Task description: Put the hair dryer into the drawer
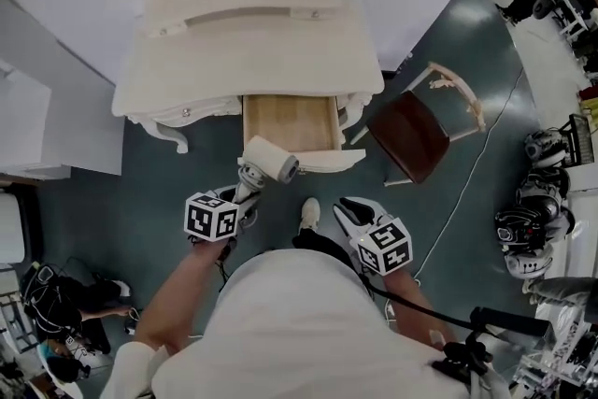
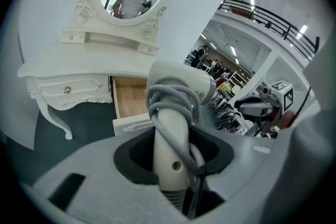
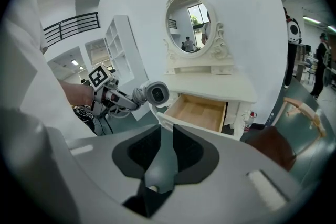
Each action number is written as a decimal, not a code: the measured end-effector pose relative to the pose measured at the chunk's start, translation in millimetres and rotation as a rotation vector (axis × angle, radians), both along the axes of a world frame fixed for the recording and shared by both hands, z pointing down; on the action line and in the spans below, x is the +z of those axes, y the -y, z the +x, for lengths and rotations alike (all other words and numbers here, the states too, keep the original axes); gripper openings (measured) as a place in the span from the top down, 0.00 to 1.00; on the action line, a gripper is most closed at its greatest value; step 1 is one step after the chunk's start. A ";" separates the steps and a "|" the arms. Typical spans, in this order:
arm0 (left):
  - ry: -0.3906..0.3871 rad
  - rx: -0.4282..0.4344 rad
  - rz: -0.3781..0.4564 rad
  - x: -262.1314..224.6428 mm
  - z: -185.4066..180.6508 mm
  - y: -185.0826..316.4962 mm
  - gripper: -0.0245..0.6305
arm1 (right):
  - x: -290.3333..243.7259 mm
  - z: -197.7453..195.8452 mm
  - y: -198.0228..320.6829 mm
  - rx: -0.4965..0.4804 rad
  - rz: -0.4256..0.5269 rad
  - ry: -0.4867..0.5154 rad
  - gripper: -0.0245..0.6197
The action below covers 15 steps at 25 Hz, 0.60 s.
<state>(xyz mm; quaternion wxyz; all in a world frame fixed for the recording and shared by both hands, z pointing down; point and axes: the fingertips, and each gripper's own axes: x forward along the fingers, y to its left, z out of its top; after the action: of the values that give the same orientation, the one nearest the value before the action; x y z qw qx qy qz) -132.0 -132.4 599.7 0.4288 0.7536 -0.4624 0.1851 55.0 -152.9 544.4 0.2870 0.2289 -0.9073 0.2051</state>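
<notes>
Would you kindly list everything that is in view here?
dressing table: one, cream, centre of the scene.
mirror: one, oval, on the dressing table.
drawer: one, wooden inside, pulled open under the tabletop.
chair: one, dark brown seat, right of the dressing table.
hair dryer: one, cream, cord wound round its handle, just before the drawer.
left gripper: one, grey, shut on the hair dryer's handle.
right gripper: one, grey, open, empty.

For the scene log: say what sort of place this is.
Probably a staged bedroom corner in a lab hall: dressing table with mirror, chair, gear piled at the side.
</notes>
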 end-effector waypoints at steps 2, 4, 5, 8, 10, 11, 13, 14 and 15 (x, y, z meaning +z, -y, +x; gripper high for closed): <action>0.010 -0.002 -0.025 9.8 2.6 24.9 0.71 | -1.5 9.0 27.3 -0.005 -0.005 0.006 0.85; 0.021 0.001 -0.051 21.5 4.6 48.1 0.71 | 0.5 18.0 51.0 -0.011 -0.012 0.009 0.85; 0.028 0.004 -0.065 28.2 5.3 59.0 0.71 | 3.0 22.2 61.9 -0.014 -0.016 0.007 0.85; 0.051 0.015 -0.104 47.6 5.8 90.4 0.71 | 11.1 31.3 91.8 -0.019 -0.025 -0.005 0.85; 0.071 0.030 -0.124 55.7 3.3 102.9 0.71 | 10.9 32.4 99.9 -0.009 -0.031 -0.006 0.85; 0.083 0.042 -0.131 58.7 1.5 107.3 0.71 | 9.9 31.9 100.9 -0.002 -0.034 -0.006 0.85; 0.105 0.075 -0.150 66.5 -1.0 118.5 0.71 | 10.1 30.8 104.6 0.013 -0.044 -0.013 0.85; 0.115 0.094 -0.161 71.8 -1.4 126.7 0.71 | 11.2 30.2 108.9 0.023 -0.051 -0.018 0.85; 0.125 0.114 -0.171 77.9 -1.7 136.6 0.71 | 12.4 28.9 114.6 0.035 -0.058 -0.021 0.85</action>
<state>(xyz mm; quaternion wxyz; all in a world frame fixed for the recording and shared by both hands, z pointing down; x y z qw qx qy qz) -133.7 -268.9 677.7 0.4507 0.7264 -0.4270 0.2948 83.9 -267.5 556.9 0.2994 0.2383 -0.8937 0.2341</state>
